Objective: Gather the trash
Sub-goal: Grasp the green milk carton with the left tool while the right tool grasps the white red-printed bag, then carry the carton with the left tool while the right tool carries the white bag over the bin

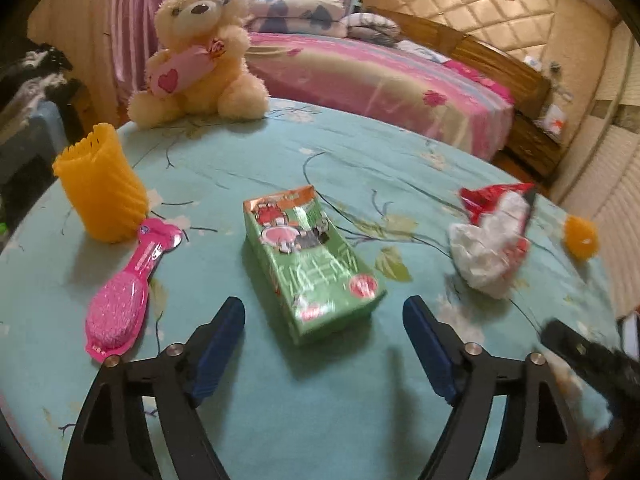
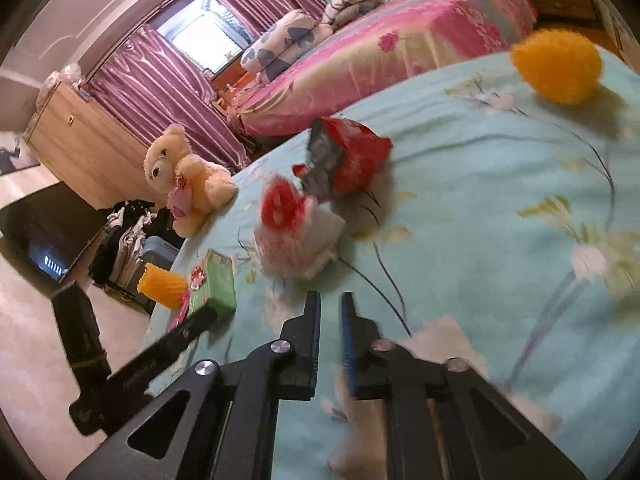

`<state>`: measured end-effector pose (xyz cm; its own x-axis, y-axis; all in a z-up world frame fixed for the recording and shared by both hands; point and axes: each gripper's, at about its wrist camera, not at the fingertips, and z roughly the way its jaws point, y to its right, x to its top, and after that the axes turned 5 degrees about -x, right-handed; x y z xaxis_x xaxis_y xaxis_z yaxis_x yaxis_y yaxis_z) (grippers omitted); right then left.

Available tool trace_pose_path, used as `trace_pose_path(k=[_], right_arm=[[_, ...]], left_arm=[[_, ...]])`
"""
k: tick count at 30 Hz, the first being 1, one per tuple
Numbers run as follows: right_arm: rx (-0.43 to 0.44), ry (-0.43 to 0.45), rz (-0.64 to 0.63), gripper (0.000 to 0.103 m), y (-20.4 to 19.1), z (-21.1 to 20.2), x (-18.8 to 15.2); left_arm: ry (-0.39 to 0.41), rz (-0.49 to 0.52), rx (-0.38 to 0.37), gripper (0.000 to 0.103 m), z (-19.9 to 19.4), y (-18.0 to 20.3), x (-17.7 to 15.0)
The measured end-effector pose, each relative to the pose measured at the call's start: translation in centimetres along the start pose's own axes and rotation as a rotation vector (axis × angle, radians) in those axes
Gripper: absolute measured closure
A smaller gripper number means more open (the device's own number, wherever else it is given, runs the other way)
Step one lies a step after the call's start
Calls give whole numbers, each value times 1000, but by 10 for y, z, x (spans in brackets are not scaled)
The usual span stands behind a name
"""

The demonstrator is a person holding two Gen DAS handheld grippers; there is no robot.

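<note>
Beside the green box [image 1: 312, 260] — hairbrush [image 1: 124, 296], cup [image 1: 100, 184].

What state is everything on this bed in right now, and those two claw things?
left gripper: open, empty
right gripper: shut, empty
green box: closed, lying flat
orange cup: upright
white wrapper: crumpled
red bag: torn open
teddy bear: sitting upright

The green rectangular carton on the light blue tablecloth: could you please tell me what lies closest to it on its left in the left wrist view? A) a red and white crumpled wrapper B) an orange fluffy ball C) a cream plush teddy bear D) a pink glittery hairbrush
D: the pink glittery hairbrush lies just left of the green rectangular carton, below the yellow ribbed cup.
</note>
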<state>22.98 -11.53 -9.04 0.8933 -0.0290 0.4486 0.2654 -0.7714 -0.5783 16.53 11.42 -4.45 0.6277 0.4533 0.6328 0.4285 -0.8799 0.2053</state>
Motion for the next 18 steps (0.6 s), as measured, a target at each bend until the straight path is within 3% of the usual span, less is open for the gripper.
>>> trace_pose_path(k=[3,5,7,12,16,18], right_arm=[[-11,1,-6,75,-4,1,3],[8,11,-14,52,-10,1,5],[5,24,-36,51,-18,3,8],[4,14,-28,48,-27,20,16],[20,-11,16,32,-30,42,25],[15,-10,23,31,-31,50,26]], left_arm=[[-34,-13,38,22,15,4,5],[-31,4,42,29,19,7,8],[-30,36,13,45,20,9,8],[-20,48,-77,46,11,-3,1],[-13,66,-140,47,-1,-12,-9],[-13,78,-155,47,-5,-10,-13]])
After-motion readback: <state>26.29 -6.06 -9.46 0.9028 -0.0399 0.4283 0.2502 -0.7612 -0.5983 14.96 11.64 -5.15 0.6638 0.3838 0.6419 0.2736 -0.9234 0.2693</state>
